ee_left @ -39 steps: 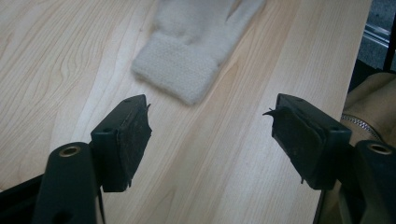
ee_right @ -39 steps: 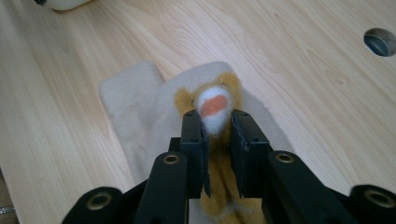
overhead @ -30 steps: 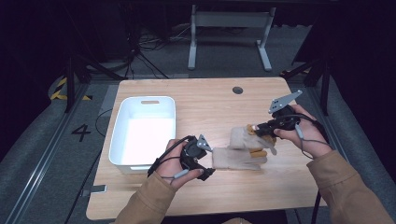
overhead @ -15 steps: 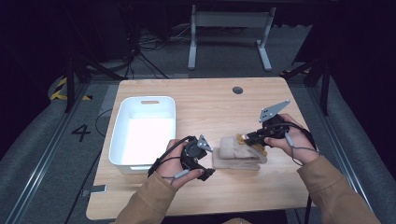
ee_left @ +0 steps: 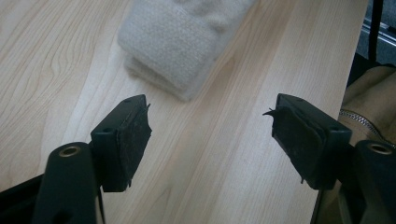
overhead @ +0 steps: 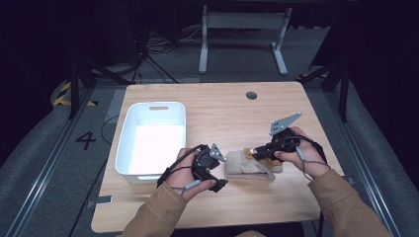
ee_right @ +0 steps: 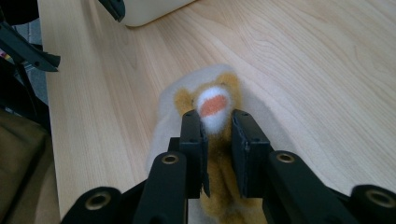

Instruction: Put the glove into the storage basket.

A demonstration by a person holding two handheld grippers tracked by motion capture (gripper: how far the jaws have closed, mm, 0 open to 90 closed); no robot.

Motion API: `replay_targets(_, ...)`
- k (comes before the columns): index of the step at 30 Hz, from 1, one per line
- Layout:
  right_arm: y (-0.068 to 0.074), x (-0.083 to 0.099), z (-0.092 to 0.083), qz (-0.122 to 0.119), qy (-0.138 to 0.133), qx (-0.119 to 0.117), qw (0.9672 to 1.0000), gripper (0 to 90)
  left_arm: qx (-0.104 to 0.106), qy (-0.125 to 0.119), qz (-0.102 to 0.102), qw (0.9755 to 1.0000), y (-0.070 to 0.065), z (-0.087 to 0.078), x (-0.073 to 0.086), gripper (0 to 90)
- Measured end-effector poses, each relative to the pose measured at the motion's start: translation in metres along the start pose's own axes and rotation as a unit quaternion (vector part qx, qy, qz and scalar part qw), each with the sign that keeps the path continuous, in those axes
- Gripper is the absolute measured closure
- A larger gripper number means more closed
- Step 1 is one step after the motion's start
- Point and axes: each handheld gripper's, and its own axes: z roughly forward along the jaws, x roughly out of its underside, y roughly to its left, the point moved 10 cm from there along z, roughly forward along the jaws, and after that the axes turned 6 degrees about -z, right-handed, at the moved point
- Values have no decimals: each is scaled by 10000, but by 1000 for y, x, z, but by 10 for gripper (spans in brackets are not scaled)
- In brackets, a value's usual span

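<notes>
A tub (overhead: 153, 138) stands left of the folded cloth (overhead: 244, 165) on the table (overhead: 222, 103).

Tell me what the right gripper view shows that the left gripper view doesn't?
The right gripper view looks along the right gripper, whose jaws pinch a mustard-yellow plush toy with an orange and white patch, and takes in a corner of the white bin. The left gripper view looks along the left gripper, jaws wide apart over bare wood, and catches a tan sleeve. Both take in the cream fleece cloth and wooden table.

Sock (ee_left: 180, 39) cut off by the top edge — toe end unseen
</notes>
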Motion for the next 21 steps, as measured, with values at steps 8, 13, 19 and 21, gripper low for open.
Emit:
replay_targets(8, -5, 14, 6, 29, 286, -26, 9996, 753, 19, 43, 11, 10000, -1, 2, 1, 282)
replay_targets(13, -8, 22, 10, -31, 515, 43, 9987, 742, 19, 65, 17, 10000, -1, 3, 1, 282)
replay_targets(19, -8, 27, 20, -80, 677, 50, 9977, 739, 18, 71, 21, 10000, -1, 4, 1, 280)
replay_targets(21, -8, 29, 23, -111, 756, 61, 9971, 739, 23, 64, 11, 10000, -1, 4, 1, 280)
